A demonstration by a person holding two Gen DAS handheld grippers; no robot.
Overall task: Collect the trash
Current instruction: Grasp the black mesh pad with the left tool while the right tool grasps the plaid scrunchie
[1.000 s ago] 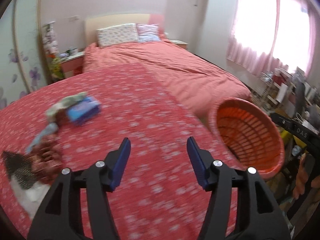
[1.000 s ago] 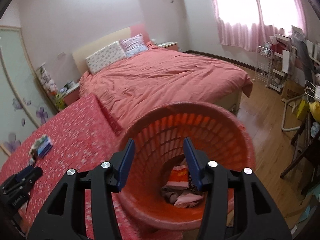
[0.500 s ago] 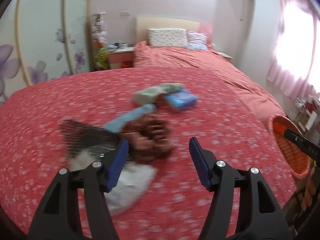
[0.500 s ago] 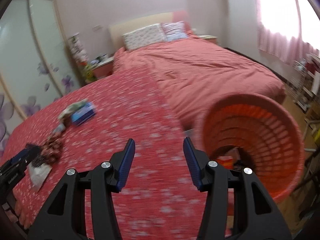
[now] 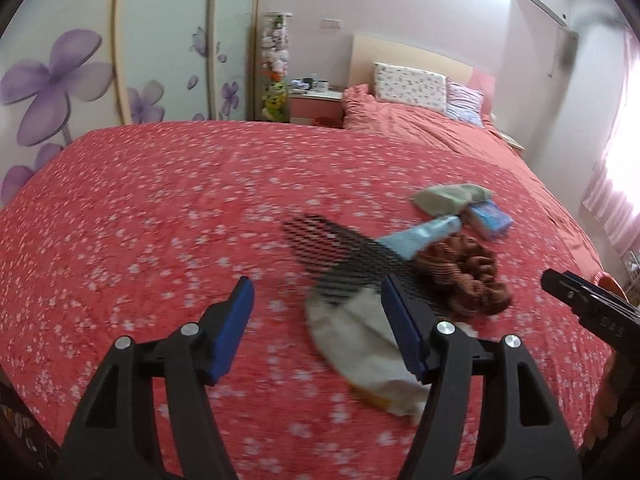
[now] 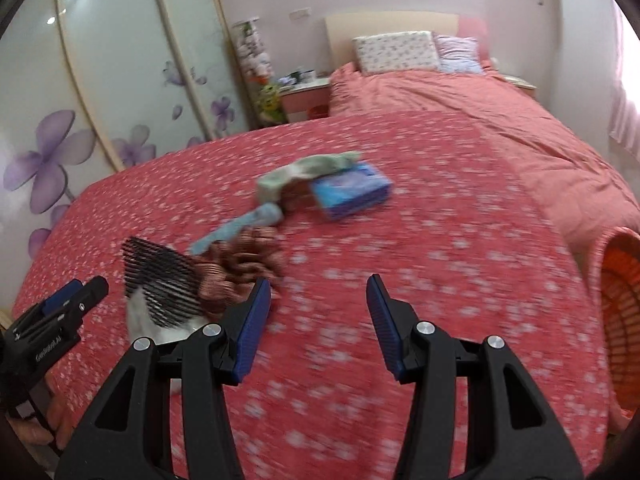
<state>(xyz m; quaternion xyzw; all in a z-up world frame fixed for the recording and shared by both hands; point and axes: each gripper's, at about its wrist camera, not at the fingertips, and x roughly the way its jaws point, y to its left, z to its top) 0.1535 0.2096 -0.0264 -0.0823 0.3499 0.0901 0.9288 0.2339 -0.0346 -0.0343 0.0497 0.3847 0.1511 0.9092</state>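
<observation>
Nearest the left tool (image 5: 316, 328), just ahead of its right finger, a crumpled white wrapper (image 5: 360, 352) lies on the red flower-print bedspread (image 5: 160, 208). That tool's blue-padded jaws stand apart with nothing between them. Taking the wrapper as landmark: a black plastic mesh piece (image 5: 340, 256) lies across its far edge, a brown crinkled bundle (image 5: 464, 276) sits just right of that, and beyond come a pale blue tube (image 5: 424, 234), a blue tissue pack (image 5: 490, 220) and a pale green cloth (image 5: 448, 198). The string of trash runs diagonally, away and to the right. The right tool (image 6: 316, 320), jaws apart and empty, hovers over bare bedspread right of the wrapper; the left looks nearer to it. An orange plastic basket (image 6: 618, 304) stands off the bed's right edge, well apart from the trash.
</observation>
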